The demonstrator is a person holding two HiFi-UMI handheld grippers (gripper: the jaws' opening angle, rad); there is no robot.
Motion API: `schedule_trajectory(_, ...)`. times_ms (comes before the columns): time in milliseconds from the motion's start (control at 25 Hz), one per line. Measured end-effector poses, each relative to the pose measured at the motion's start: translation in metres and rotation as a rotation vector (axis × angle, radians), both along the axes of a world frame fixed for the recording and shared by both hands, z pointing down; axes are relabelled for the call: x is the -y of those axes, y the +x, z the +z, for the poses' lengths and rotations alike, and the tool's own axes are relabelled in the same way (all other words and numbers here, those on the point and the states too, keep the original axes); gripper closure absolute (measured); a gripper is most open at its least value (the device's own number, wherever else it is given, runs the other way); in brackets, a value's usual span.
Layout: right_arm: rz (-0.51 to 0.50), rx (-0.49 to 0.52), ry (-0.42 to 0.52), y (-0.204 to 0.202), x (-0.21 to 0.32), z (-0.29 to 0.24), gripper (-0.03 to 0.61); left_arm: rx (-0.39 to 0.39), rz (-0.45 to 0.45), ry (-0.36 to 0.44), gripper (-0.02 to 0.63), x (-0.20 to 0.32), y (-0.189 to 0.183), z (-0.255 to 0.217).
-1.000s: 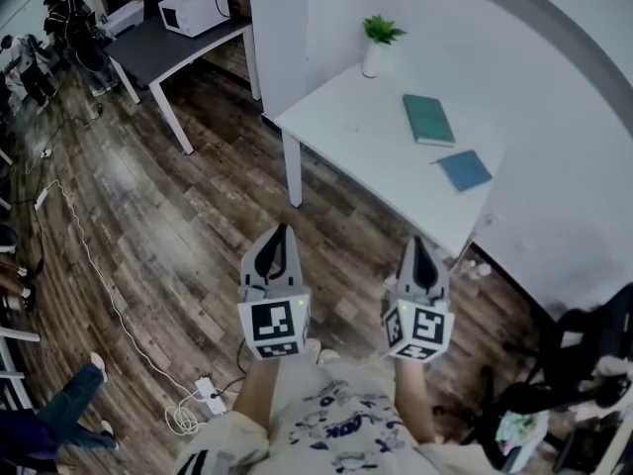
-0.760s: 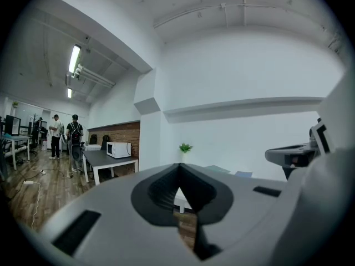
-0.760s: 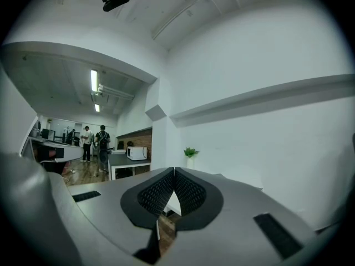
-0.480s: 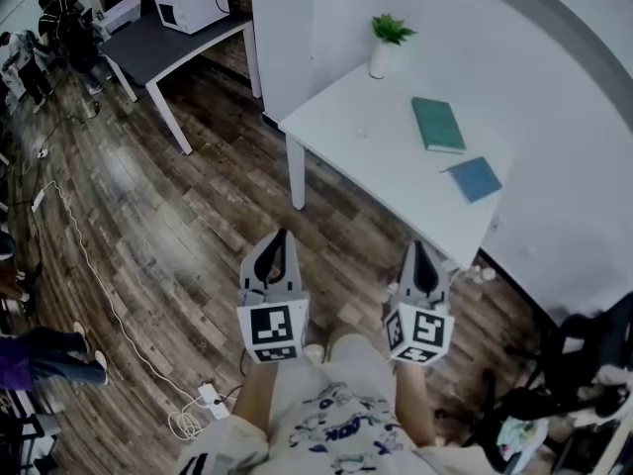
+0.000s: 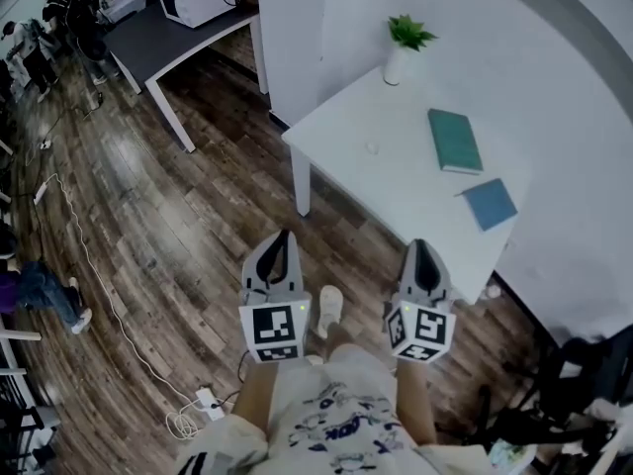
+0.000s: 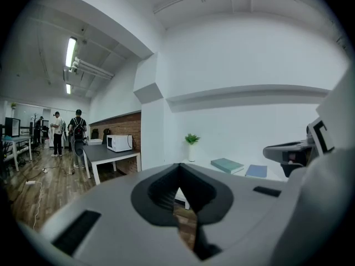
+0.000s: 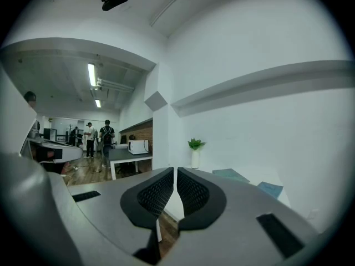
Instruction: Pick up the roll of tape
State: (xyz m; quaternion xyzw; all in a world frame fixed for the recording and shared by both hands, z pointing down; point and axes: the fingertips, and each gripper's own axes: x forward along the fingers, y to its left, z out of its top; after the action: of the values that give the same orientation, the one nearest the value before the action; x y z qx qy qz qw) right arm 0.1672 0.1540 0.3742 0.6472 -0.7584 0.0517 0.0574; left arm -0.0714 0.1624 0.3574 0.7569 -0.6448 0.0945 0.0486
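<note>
Over the wooden floor, both grippers have closed on the white table (image 5: 396, 198) since a second ago: approach only, pick-up not begun. Left gripper (image 5: 284, 237) and right gripper (image 5: 423, 246): jaws shut tip to tip, nothing held. Beyond them, on the tabletop, lies a small pale ring (image 5: 371, 148) — probably the roll of tape — untouched, well short of the teal book (image 5: 454, 141).

Pale T-shirt (image 5: 336, 428) with dark cartoon print, white shoe (image 5: 329, 308). Grey-shelled left hand-held gripper (image 5: 284, 236) and right hand-held gripper (image 5: 423, 245), black pads (image 7: 152, 195), black-and-white marker cubes (image 5: 272, 327).
</note>
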Motion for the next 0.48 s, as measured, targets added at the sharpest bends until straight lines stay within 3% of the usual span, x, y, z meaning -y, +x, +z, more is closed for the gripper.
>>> schedule_trajectory(480, -0.052, -0.016, 0.007, 0.002, 0.159, -0.008, 0.574, -0.009, -0.061, 0.001, 0.614, 0.14, 0.0, -0.008)
